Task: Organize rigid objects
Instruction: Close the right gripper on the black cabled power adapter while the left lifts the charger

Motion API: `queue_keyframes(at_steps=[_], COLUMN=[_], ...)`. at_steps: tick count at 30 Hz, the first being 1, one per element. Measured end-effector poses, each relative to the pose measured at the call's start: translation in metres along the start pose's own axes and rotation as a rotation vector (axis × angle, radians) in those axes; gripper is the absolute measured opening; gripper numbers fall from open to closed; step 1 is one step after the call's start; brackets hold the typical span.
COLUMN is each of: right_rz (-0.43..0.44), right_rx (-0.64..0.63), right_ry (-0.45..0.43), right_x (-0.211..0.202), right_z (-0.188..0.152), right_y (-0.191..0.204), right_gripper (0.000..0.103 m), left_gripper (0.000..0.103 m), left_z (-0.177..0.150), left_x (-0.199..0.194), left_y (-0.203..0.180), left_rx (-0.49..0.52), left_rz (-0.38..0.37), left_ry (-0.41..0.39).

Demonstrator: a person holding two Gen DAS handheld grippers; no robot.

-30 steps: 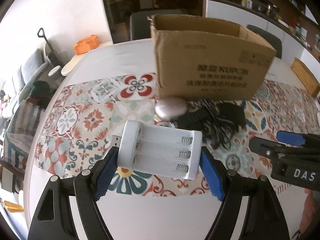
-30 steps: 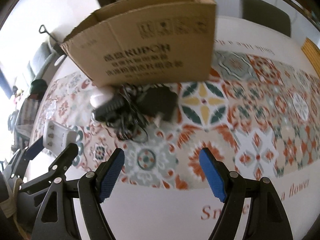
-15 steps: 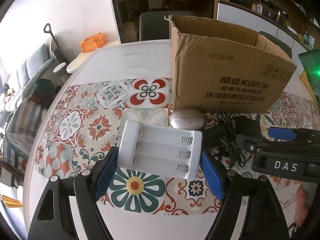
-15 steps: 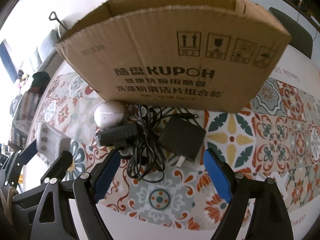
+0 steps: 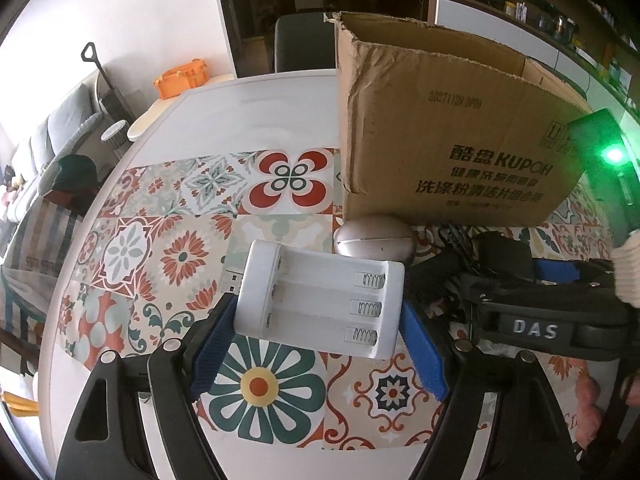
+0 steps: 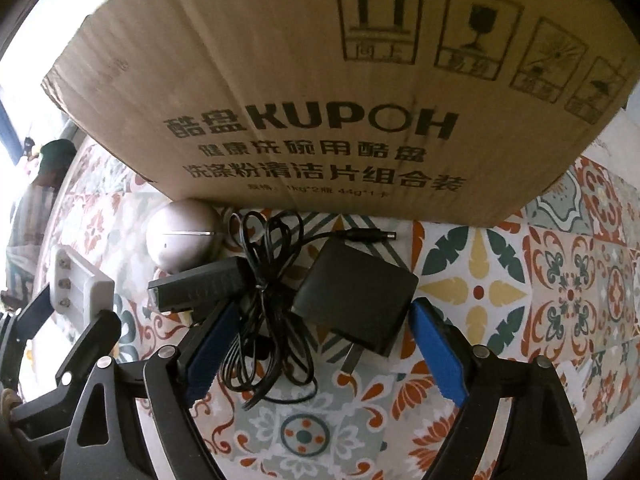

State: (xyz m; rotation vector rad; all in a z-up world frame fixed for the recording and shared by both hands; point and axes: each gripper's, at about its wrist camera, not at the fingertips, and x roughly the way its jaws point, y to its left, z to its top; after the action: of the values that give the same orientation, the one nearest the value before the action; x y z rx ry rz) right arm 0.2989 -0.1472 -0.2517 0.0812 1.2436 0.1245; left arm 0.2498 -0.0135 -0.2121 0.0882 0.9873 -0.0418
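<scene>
The white counter point(image 5: 248, 120) is wearing a flowery tile cloth point(image 5: 180, 256). The left claw point(image 5: 316, 354) is squeezing a white charger point(image 5: 320, 304). The right claw point(image 6: 316, 356) is opening around a black plug point(image 6: 356, 300), at 6 o'clock from the box point(image 6: 320, 80). A sofa point(image 5: 52, 136) is sitting at 9 o'clock.

Orange crate point(image 5: 181, 78) on side table; dark chair point(image 5: 304, 42) behind.

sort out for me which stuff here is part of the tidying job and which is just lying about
Part of the job:
- white battery charger, held in the left gripper
- black power adapter with its tangled cable, between the opening right gripper jaws
- silver oval case
- cardboard box

Lying about:
- orange crate
- dark chair
</scene>
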Motion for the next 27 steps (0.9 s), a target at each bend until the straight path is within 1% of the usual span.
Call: queue_keyframes(at_steps=[4,5,7,11,14,22,27], right_rz=[-0.023,-0.038,-0.044,-0.068,-0.065,-0.048,-0.046], right_rx=[0.002,0.002,0.004,-0.004,-0.006,0.037,0.051], right_ry=[0.038,0.020,0.014,-0.008,-0.009,-0.034,-0.052], right_x=[0.016,0.017,0.020,0.023,0.024,0.005,-0.014], right_z=[0.004,0.005,0.004,0.003,-0.001,-0.021,-0.037], right_y=[-0.003,-0.003,-0.004,-0.002,-0.003,-0.017,-0.024], right_gripper=[0.087,0.087,0.088,0.079,0.077,0.075,0.074], left_gripper=[0.079,0.079,0.079,0.079,0.079,0.079,0.079], left_z=[0.001,0.001,0.000,-0.001,-0.001,-0.003,-0.004], left_x=[0.003,0.004,0.005,0.007,0.005,-0.006,-0.017], left_y=[-0.001,-0.001,-0.002,-0.003,-0.005,-0.008,-0.011], left_rx=[0.002,0.001,0.004,0.007,0.017,0.031,0.038], left_rz=[0.001,-0.001,0.003,0.002,0.004,0.005,-0.006], left_ry=[0.005,0.007,0.010,0.017,0.013,0.000,-0.014])
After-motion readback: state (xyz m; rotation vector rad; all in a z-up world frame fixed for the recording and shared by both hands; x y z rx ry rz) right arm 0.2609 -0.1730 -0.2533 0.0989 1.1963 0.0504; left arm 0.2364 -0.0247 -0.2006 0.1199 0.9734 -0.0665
